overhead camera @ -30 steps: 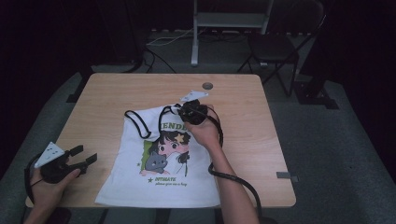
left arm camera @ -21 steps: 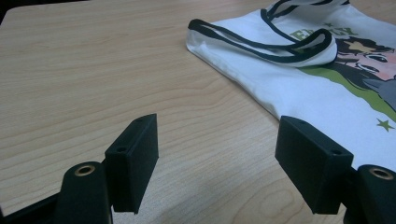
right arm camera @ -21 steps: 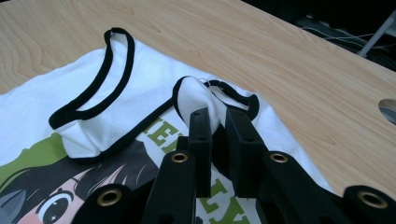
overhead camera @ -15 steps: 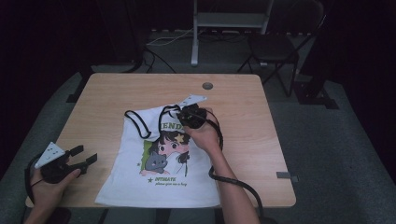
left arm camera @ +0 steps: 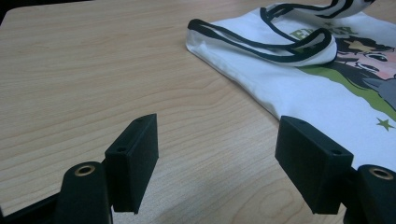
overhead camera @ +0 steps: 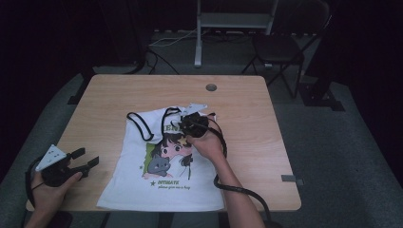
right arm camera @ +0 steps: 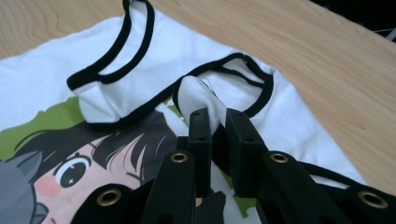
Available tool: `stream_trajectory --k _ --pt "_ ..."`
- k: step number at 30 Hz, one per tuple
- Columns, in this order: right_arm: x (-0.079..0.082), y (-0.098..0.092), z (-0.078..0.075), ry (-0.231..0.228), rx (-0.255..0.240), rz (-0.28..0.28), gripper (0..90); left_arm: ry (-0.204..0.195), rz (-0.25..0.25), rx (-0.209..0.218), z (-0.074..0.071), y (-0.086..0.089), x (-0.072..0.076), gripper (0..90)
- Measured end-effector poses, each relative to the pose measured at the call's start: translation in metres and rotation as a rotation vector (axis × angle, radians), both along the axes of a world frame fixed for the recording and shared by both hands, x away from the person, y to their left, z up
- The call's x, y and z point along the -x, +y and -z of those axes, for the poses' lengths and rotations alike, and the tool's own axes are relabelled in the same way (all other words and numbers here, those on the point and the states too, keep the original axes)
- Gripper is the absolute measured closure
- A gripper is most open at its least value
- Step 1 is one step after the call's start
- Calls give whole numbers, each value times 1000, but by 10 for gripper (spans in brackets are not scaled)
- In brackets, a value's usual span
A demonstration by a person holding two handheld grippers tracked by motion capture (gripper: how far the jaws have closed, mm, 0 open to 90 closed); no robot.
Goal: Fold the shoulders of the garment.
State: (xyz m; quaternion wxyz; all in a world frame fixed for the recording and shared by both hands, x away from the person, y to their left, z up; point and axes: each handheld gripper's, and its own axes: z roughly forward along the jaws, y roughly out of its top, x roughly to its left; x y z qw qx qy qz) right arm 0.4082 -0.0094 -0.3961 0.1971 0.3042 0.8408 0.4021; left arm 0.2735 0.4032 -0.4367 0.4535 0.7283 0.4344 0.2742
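1. While the shirt (overhead camera: 161, 171) lies flat on the table (overhead camera: 114, 95), the right gripper (right arm camera: 217, 122) has its jaws pinched together on a bit of white cloth by the neck. The cloth pokes up between them.
2. In the high view the right gripper (overhead camera: 192, 124) sits on the top part of the shirt, near the middle of the table.
3. The left gripper (left arm camera: 217, 158) has its jaws wide apart with nothing between them. It waits over bare wood, just beside the shirt's side edge.
4. In the high view the left gripper (overhead camera: 71, 164) is at the table's near left corner, apart from the shirt.
5. I think the step in hand is grabbing the top of the shirt to fold it or lift it.
6. The next move may be a pull on the pinched cloth. It needs a firm grip, so the thin cloth does not slip out.
7. The left gripper may need to come in and hold another part, so the shirt does not bunch up.
8. Count: one shirt, one table, two grippers, two hands. The shirt has one picture of a girl and a grey cat (overhead camera: 159, 166).
9. Behind the table stands one chair (overhead camera: 280, 52).
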Motion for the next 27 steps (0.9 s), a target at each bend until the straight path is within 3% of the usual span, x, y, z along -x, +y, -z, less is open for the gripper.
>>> stream_trajectory --k 27 --pt "14 0 28 63 51 -49 803 4 3 -3 0 -1 0 296"
